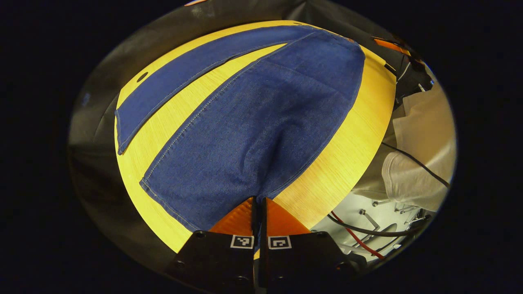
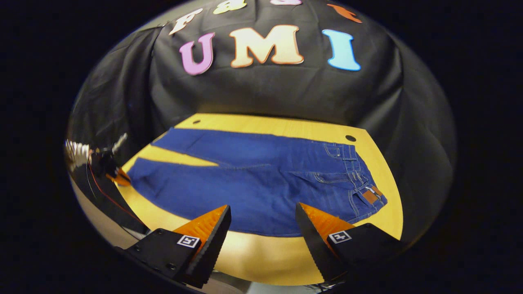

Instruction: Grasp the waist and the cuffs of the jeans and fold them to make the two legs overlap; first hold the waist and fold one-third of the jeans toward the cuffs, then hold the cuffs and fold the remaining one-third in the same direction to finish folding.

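Observation:
Blue jeans (image 2: 253, 183) lie flat on the yellow wooden table (image 2: 261, 253), with the waist (image 2: 363, 179) and its brown patch at the right and the two legs spread apart toward the left. In the left gripper view, my left gripper (image 1: 258, 202) is shut on the corner of the near leg's cuff (image 1: 229, 196), and the far leg (image 1: 196, 69) stretches away beyond it. That gripper also shows small at the near cuff in the right gripper view (image 2: 116, 175). My right gripper (image 2: 262, 206) hangs open over the jeans' near edge, mid-length, holding nothing.
A person in white clothing (image 1: 421, 134) stands beside the table's edge, with black and red cables (image 1: 359, 232) below. The table has small round holes (image 2: 350, 138) near its far corners. Black cloth hangs close behind the far edge.

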Demonstrator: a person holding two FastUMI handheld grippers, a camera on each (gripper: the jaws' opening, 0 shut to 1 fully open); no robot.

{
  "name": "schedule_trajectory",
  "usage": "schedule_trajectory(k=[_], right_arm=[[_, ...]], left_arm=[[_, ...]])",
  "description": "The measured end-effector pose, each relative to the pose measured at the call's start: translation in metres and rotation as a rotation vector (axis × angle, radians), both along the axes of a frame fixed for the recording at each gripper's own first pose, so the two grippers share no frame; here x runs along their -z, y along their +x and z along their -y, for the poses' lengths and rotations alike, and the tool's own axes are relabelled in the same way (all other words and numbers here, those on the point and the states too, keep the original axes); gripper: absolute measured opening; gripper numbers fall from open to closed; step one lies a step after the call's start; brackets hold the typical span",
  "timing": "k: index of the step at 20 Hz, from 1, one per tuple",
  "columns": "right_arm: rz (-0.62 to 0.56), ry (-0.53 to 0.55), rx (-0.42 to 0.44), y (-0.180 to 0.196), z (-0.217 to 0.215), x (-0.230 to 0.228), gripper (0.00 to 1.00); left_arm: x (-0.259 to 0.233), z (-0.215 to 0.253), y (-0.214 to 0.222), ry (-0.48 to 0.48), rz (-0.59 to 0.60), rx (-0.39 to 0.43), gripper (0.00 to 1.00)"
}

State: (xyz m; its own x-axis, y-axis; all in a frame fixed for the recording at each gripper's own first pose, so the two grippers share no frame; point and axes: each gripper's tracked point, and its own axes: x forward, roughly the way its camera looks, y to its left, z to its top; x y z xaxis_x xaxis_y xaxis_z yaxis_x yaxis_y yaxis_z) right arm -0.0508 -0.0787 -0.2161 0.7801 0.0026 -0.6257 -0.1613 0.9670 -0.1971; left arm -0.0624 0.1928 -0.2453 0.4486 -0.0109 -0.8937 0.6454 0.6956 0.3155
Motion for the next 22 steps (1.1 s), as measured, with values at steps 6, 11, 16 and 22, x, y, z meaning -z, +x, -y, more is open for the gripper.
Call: schedule_trajectory(k=[6,11,16,22], right_arm=[[-0.241,-0.166,-0.168,0.000,0.052,0.056,0.95],[-0.380,-0.218,-0.229,0.003,0.087,0.087,0.99],[-0.466,-0.203,-0.253,0.009,0.096,0.105,0.99],[-0.488,-0.188,-0.275,0.011,0.095,0.106,0.97]], left_arm=[[0.000,0.000,0.000,0.002,-0.056,-0.051,0.00],[0.001,-0.001,0.002,0.012,-0.055,-0.096,0.00],[0.002,0.000,0.003,0.013,-0.024,-0.122,0.00],[0.002,0.000,0.004,0.006,-0.036,-0.130,0.00]])
